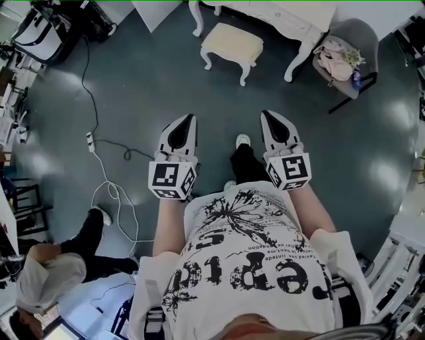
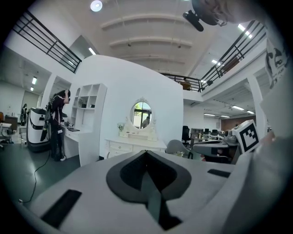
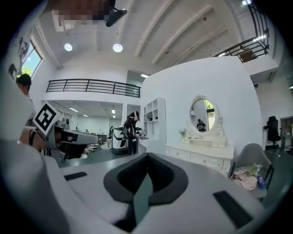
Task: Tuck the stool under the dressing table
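Stool [image 1: 232, 42]: far centre, on the floor just in front of the table [image 1: 273, 17], well apart from both grippers.
Left gripper [image 1: 190, 118]: near the person's body, jaws closed together, holding nothing.
Right gripper [image 1: 267, 114]: beside it, jaws likewise closed and empty.
Chair [image 1: 355, 41]: far right, clothes piled on it.
Cable [image 1: 106, 166]: left floor.

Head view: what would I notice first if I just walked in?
The left gripper and right gripper poke out white in the middle, jaws together and holding nothing, each with a black-and-white marker cube. Beyond them, at the top, the little cream stool stands on the dark floor just in front of the white dressing table, not tucked under yet.
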The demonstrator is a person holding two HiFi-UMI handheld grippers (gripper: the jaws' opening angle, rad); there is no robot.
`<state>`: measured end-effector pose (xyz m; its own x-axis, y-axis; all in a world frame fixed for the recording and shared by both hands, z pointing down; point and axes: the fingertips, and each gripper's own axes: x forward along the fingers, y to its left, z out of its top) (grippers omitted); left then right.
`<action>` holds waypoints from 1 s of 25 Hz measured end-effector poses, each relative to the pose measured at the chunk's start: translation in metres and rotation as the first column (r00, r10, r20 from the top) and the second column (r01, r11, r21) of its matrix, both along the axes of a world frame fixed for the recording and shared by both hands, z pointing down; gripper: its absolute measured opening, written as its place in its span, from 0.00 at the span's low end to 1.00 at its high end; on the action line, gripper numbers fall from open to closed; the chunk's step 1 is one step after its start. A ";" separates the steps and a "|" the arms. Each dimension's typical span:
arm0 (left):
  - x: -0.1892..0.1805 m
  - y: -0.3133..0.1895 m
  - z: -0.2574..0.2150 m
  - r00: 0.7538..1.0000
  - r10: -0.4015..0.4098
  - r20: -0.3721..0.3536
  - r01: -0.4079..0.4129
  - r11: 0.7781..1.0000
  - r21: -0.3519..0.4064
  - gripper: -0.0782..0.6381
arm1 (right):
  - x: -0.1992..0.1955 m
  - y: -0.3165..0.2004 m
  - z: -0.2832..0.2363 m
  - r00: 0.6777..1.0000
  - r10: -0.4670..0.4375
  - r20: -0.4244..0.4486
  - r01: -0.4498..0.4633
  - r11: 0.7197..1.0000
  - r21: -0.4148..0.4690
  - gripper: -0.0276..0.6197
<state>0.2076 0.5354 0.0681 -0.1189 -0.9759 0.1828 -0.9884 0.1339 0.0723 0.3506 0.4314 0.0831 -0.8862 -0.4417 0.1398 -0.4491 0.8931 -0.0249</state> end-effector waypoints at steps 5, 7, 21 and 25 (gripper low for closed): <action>-0.034 -0.040 0.014 0.999 -0.038 0.006 0.038 0.999 -0.018 0.14 | -0.039 -0.050 0.019 0.999 -0.032 0.003 0.032 0.999 -0.018 0.07; -0.054 -0.063 0.017 0.998 -0.054 0.005 0.055 0.998 -0.022 0.14 | -0.061 -0.075 0.023 0.999 -0.047 0.004 0.047 0.999 -0.021 0.07; -0.178 -0.322 0.021 1.000 -0.009 0.016 0.010 0.998 -0.054 0.14 | -0.190 -0.332 0.024 0.999 -0.044 0.004 0.044 0.999 -0.032 0.07; -0.204 -0.374 0.040 0.999 0.048 0.006 -0.048 0.993 -0.104 0.14 | -0.212 -0.378 0.047 1.000 -0.001 -0.030 -0.001 0.997 -0.074 0.07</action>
